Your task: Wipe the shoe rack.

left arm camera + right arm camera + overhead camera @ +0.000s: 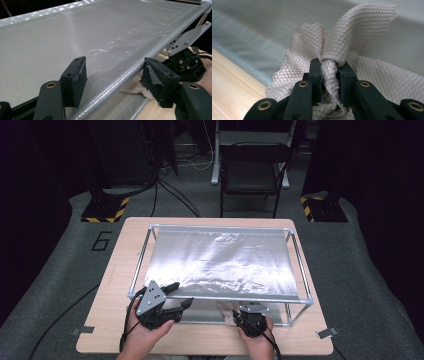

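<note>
Right tool (329, 72) pinches the quilted cloth (352, 32) under the mesh sheet (220, 260); left tool (176, 296) gapes wide. We'd draw it out low, avoiding the frame rail (220, 297).

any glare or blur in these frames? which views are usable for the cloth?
High view: strong glare on the silver sheet, surroundings dark, cloth small and shaded under the frame. Left gripper view: sharp, mild sheen on the sheet, cloth barely peeking out. Right gripper view: cloth crisp between the right gripper jaws, background soft.
</note>
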